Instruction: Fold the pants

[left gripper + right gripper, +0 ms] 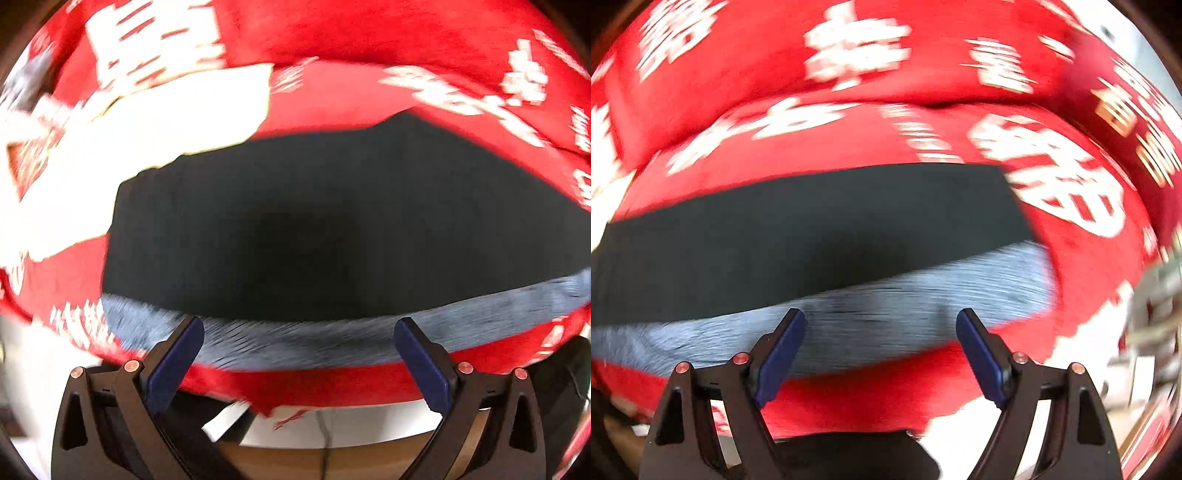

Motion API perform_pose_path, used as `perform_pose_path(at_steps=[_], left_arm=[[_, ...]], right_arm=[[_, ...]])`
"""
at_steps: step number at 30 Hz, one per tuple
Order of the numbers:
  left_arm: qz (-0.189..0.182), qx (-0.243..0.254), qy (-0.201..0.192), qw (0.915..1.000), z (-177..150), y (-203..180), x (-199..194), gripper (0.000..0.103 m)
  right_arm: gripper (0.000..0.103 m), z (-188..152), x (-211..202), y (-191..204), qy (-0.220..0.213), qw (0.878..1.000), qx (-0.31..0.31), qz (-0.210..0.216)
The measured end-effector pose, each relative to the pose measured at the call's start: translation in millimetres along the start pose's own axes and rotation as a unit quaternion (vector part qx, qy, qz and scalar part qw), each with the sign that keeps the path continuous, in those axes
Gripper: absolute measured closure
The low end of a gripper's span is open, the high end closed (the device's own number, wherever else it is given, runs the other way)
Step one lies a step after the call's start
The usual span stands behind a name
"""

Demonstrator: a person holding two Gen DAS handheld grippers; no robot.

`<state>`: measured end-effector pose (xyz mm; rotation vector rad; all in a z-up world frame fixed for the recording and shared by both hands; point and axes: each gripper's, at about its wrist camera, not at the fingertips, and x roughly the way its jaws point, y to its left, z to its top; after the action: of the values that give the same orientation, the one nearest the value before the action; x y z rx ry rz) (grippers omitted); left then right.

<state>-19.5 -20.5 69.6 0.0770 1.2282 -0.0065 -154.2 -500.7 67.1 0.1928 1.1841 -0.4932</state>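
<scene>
Black pants with a grey ribbed waistband lie flat on a red cloth with white characters. My left gripper is open and empty, its blue pads just above the waistband's near edge. In the right wrist view the same pants and waistband lie ahead, with the waistband's right end in sight. My right gripper is open and empty, over the waistband. Both views are motion-blurred.
The red cloth covers the surface and folds up behind the pants. A white patch of the cloth lies left of the pants. The near edge of the surface and a pale floor show below the left gripper.
</scene>
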Motion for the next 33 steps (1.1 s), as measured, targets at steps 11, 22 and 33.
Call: perform_pose_path(at_steps=[11, 22, 33], left_arm=[[-0.056, 0.150, 0.007, 0.9870, 41.5, -200.6, 13.6, 0.000], [-0.025, 0.118, 0.022, 0.9925, 69.9, -248.9, 42.9, 0.000], [-0.018, 0.105, -0.003, 0.9943, 83.6, -277.6, 30.9, 0.000]], right_arm=[[0.019, -23.4, 37.1, -101.2, 0.019, 0.978, 0.162, 0.129], [0.021, 11.0, 60.8, -78.7, -0.037, 0.972, 0.136, 0.186], [0.021, 12.2, 61.4, -87.2, -0.060, 0.960, 0.145, 0.231]])
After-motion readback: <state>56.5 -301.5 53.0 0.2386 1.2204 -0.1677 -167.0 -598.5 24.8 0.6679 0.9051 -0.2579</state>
